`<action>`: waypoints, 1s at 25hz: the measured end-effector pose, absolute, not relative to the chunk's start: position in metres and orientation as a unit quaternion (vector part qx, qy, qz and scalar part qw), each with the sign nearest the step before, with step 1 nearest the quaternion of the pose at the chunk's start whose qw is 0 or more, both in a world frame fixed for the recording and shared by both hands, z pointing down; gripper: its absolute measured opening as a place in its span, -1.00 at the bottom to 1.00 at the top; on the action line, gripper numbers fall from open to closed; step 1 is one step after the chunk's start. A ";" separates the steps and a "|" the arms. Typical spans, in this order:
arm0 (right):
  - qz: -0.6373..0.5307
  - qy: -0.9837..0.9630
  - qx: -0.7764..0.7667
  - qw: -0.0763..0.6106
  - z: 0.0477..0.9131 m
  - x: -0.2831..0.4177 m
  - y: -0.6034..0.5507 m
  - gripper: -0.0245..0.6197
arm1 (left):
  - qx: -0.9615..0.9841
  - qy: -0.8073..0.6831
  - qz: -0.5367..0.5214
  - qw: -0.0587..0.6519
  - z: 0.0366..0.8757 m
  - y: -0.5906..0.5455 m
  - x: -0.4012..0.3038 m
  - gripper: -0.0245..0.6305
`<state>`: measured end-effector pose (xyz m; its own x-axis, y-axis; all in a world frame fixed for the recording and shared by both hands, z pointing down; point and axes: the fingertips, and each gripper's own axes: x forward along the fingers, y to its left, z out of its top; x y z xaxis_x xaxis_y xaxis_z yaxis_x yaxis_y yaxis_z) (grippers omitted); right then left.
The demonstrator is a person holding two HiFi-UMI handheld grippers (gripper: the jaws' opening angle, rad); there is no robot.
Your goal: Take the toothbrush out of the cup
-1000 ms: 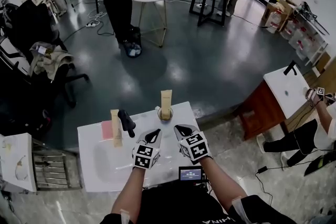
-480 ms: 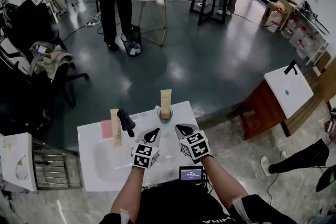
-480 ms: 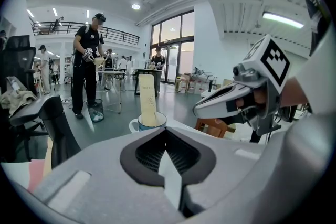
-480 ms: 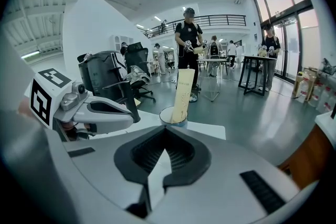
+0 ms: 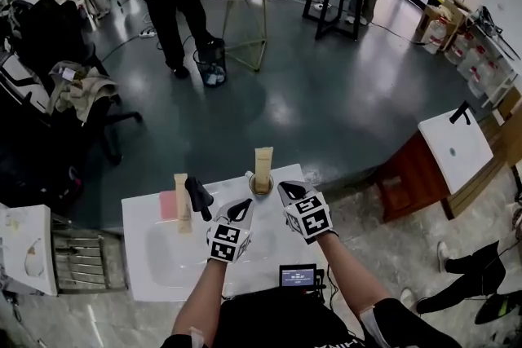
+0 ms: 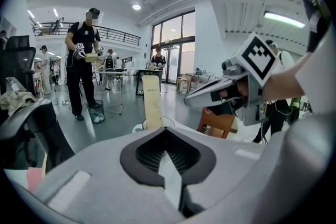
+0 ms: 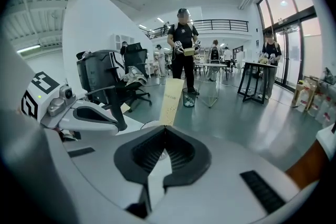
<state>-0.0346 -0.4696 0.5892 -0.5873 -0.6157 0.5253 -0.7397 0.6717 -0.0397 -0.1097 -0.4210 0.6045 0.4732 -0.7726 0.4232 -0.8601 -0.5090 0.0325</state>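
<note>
Now both grippers hover shut and empty beside the cup.
The tall beige boxed toothbrush (image 5: pixel 263 162) stands upright in the small pale round cup (image 5: pixel 259 186) at the far edge of the white rectangular table (image 5: pixel 155 253). The left gripper (image 5: pixel 242 210) is near-left of it and the right gripper (image 5: pixel 289 193) just to its right.

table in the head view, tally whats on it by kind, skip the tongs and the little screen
beige boxes: 2 (one in the cup, one at the left)
cup: 1
pink card: 1
black object: 1
total: 5
</note>
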 end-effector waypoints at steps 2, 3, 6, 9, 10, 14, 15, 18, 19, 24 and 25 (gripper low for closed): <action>0.126 -0.886 0.376 0.241 0.590 -0.041 -0.480 -0.87 | 0.849 -0.483 0.178 0.124 0.606 -0.427 -0.112 -0.90; 0.128 -0.888 0.371 0.240 0.591 -0.044 -0.486 -0.82 | 0.848 -0.484 0.176 0.126 0.607 -0.430 -0.113 -0.90; 0.136 -0.894 0.357 0.235 0.597 -0.054 -0.502 -0.66 | 0.844 -0.488 0.177 0.131 0.611 -0.438 -0.115 -0.90; 0.146 -0.898 0.342 0.234 0.605 -0.063 -0.515 -0.49 | 0.841 -0.490 0.184 0.135 0.618 -0.442 -0.117 -0.90; 0.149 -0.899 0.337 0.236 0.609 -0.067 -0.518 -0.43 | 0.840 -0.490 0.188 0.136 0.620 -0.442 -0.118 -0.90; 0.156 -0.903 0.317 0.244 0.622 -0.080 -0.526 -0.33 | 0.834 -0.494 0.198 0.145 0.630 -0.444 -0.126 -0.90; 0.156 -0.904 0.313 0.248 0.625 -0.082 -0.526 -0.33 | 0.832 -0.496 0.199 0.149 0.632 -0.444 -0.128 -0.90; 0.146 -0.903 0.308 0.262 0.633 -0.088 -0.526 -0.42 | 0.827 -0.502 0.200 0.157 0.638 -0.444 -0.133 -0.90; 0.140 -0.902 0.310 0.266 0.635 -0.089 -0.526 -0.49 | 0.826 -0.503 0.201 0.159 0.638 -0.444 -0.134 -0.90; 0.126 -0.903 0.310 0.270 0.635 -0.091 -0.524 -0.69 | 0.824 -0.504 0.202 0.160 0.642 -0.441 -0.134 -0.90; 0.124 -0.904 0.311 0.268 0.633 -0.091 -0.523 -0.72 | 0.825 -0.504 0.202 0.160 0.641 -0.440 -0.134 -0.90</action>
<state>-0.0912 -0.5233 0.6328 -0.6633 -0.4955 0.5608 -0.6282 0.7760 -0.0573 -0.1338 -0.4398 0.6415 0.4110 -0.7659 0.4944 -0.8951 -0.4419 0.0595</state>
